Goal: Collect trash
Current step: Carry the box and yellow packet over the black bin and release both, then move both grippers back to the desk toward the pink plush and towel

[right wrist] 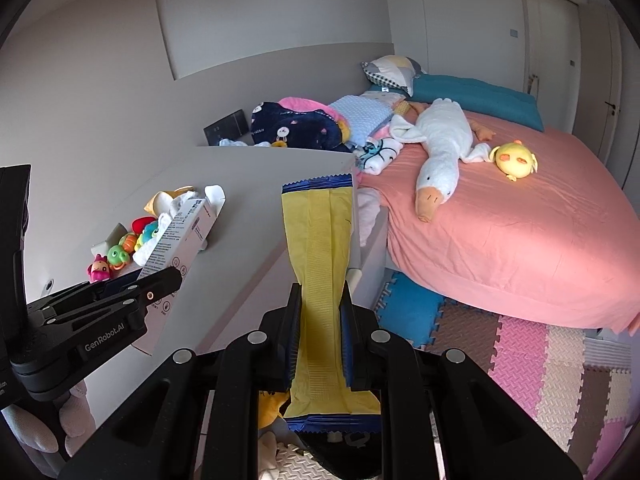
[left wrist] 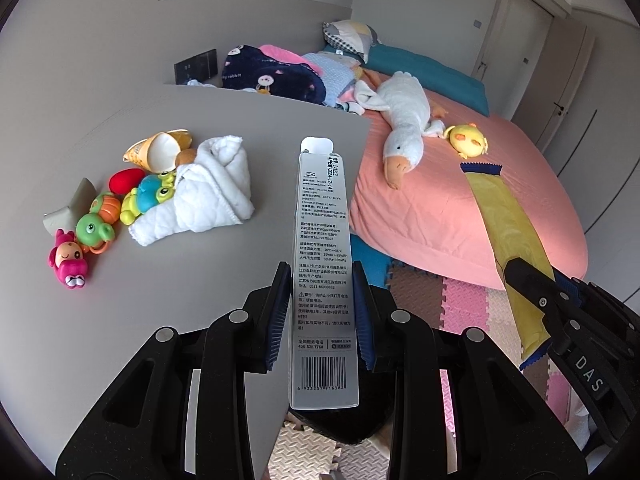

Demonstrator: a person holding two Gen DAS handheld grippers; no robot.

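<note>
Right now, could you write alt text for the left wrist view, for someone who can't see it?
The left gripper is clamped on a long grey box printed with text and a barcode, held over a grey table. On the table lie small plastic toys and a white cloth. To the right, the right gripper holds a yellow wrapper before a pink bed.

Your left gripper (left wrist: 322, 312) pinches slim grey product box (left wrist: 324, 280); its back panel carries dense Chinese print, mostly too small to read; legible there: "0511-86900833", "400-828-7768", barcode digits "6 933257 916388", warning triangle sign; your right gripper body (left wrist: 588, 364) shows "DAS" in left wrist view; in right wrist view, left gripper body (right wrist: 104, 338) reads "GenRobot.AI"; dark blue blanket (left wrist: 272, 76) on bed bears "rabbit", word before it unclear; yellow wrapper (right wrist: 320, 280) shows no readable print.
</note>
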